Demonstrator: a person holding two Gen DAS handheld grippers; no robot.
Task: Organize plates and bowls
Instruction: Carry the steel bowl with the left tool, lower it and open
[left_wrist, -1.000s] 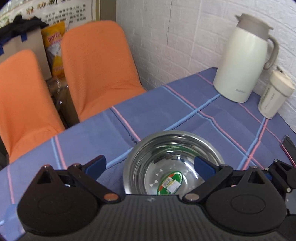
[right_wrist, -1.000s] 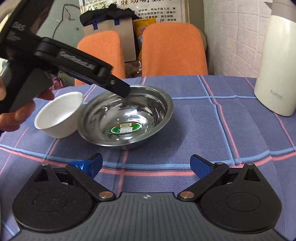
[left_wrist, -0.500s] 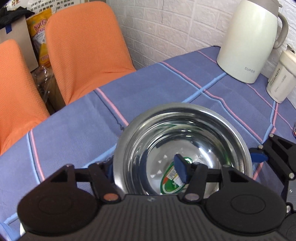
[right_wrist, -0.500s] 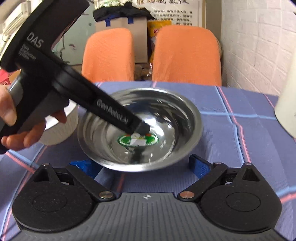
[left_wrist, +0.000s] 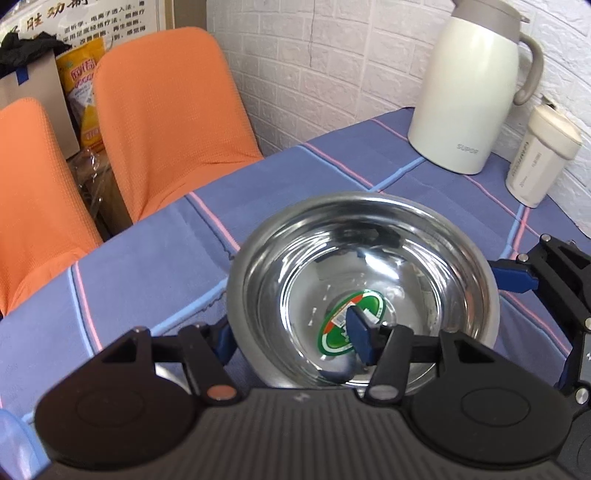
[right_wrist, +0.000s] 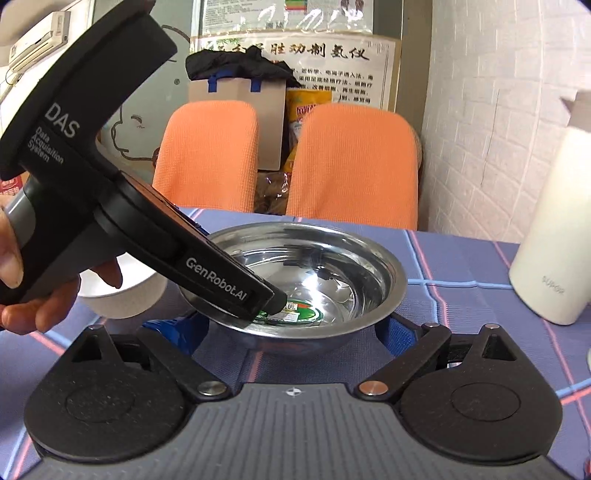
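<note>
A steel bowl (left_wrist: 369, 266) with a green sticker on its bottom stands on the blue checked tablecloth (left_wrist: 147, 280). My left gripper (left_wrist: 291, 339) is shut on the bowl's near wall, one finger inside and one outside. In the right wrist view a hand holds this gripper, and its inner finger (right_wrist: 258, 291) reaches down to the sticker. My right gripper (right_wrist: 284, 328) is open, with its blue fingertips on either side of the steel bowl (right_wrist: 354, 280) near its base. A white bowl (right_wrist: 122, 299) sits just left of the steel one, partly hidden behind the hand.
A white thermos jug (left_wrist: 469, 92) and a cream tumbler (left_wrist: 539, 158) stand at the back right by the brick wall. Two orange chairs (left_wrist: 162, 110) are pushed up to the table's far edge. Behind them a cardboard box (right_wrist: 236, 99) carries a black cloth.
My left gripper, open a second ago, has closed on the steel bowl's wall. My right gripper has moved in close, so its fingers now flank the bowl.
</note>
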